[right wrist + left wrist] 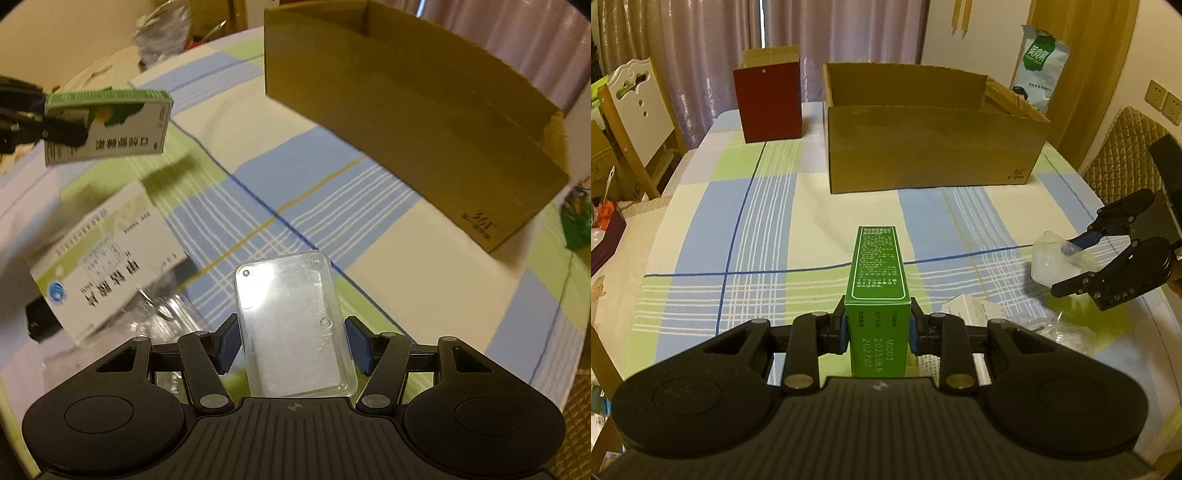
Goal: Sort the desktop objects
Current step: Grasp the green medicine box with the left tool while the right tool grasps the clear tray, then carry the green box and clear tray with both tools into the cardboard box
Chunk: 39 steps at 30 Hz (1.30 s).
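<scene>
Left-wrist view, upper left: red box (768, 101) upright on checked tablecloth (775, 229). Upper centre: open cardboard box (931, 147). Lower centre: left gripper (876, 328), jaws pinching green carton (877, 295) above the cloth. Right edge: right gripper (1067, 267), jaws clamping clear plastic case (1054, 264). White medicine box (107, 262) lies lower left in right-wrist view.

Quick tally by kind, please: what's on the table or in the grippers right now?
Medicine cartons: 2, green carton held, white carton on the table
Clear plastic case: 1, held
Cardboard box: 1
Red paper bag: 1
Total: 5
</scene>
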Each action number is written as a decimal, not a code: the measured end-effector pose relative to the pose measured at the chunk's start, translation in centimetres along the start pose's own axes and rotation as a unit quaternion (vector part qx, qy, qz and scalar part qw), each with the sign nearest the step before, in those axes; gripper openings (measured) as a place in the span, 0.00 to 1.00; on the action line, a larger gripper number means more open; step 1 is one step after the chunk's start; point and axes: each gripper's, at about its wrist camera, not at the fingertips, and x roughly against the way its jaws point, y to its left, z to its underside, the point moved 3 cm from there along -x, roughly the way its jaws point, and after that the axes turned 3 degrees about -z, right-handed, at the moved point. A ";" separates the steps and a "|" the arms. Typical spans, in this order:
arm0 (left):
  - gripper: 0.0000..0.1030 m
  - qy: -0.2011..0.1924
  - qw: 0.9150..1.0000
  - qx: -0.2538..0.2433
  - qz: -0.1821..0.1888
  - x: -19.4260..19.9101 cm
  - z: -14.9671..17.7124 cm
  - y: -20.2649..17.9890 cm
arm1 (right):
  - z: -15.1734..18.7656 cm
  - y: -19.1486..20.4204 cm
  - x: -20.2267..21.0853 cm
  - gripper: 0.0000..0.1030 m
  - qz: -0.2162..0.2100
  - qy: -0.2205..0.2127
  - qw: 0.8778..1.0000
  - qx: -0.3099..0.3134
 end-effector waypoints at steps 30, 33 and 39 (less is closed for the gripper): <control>0.24 -0.069 0.996 -0.046 0.023 4.4 -3.9 -0.8 | -3.9 3.1 8.7 0.57 0.055 -0.076 0.995 -0.013; 0.24 -0.079 0.995 -0.054 0.022 4.3 -5.4 -1.0 | -5.1 2.1 9.1 0.57 0.059 -0.087 0.994 -0.013; 0.24 -0.103 0.992 -0.069 0.027 3.6 -9.7 -1.5 | -8.2 -0.5 9.9 0.57 0.064 -0.110 0.992 -0.014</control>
